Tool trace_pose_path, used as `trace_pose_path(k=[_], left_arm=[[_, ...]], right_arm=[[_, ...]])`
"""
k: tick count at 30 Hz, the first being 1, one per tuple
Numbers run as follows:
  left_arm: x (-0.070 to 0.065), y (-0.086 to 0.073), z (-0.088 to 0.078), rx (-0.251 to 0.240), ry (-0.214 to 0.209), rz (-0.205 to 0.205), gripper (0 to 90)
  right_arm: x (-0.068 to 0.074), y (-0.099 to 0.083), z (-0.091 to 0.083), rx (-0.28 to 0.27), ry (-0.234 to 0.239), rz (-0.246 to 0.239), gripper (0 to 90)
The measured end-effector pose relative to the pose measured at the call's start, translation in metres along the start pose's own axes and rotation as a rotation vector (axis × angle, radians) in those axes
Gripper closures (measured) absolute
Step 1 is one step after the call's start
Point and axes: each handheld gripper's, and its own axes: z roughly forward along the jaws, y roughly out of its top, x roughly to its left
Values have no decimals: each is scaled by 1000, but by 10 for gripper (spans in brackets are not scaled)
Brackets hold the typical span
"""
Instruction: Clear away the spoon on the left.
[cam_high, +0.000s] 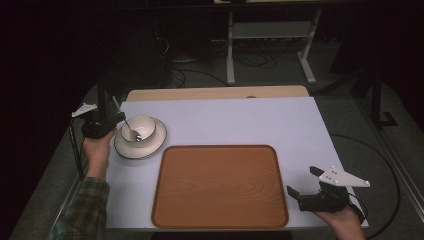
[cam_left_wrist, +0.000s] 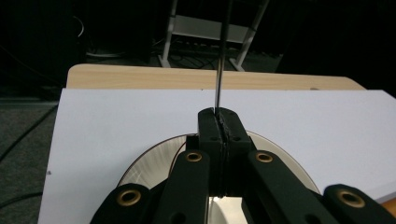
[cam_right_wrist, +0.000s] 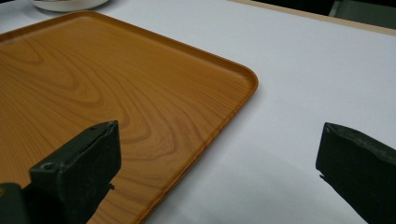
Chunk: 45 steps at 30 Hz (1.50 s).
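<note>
White-covered table (cam_high: 225, 120); wooden tray (cam_high: 220, 185) near its front edge; plate (cam_high: 150, 147) just beside the tray's far-left corner

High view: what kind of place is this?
Probably a lab data-collection bench, not a kitchen: a white sheet covers the table, loose cables trail over the dark floor, and a metal-framed stand stands behind.

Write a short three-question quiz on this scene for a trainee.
1. True or false: the left gripper is shut on the spoon.
2. Where does the bowl sit? A) on the wooden tray B) on the plate C) on the bare table
3. How do the right gripper's fingers stand, open or shut?

Key: 1 true. 2 B, on the plate, left of the tray. 3 open, holding nothing.
</note>
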Motion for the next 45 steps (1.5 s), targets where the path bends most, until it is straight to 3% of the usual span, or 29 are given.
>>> trace_pose_path(k=[11, 19, 29, 33, 40, 45], left_arm=[[-18, 28, -13, -19, -45, 71, 889], [-31, 44, -25, -32, -101, 97, 889], [-55, 45, -35, -1, -182, 150, 890], [-68, 44, -47, 2, -219, 173, 890], [-86, 29, -54, 16, -268, 180, 890], [-102, 20, -53, 45, -312, 207, 890]], right_arm=[[0, 0, 1, 2, 2, -3, 0], [0, 0, 0, 0, 2, -3, 0], [1, 0, 1, -2, -2, 0, 0], [2, 1, 2, -2, 0, -10, 0], [1, 1, 0, -8, 5, -8, 0], [2, 1, -2, -14, 2, -10, 0]])
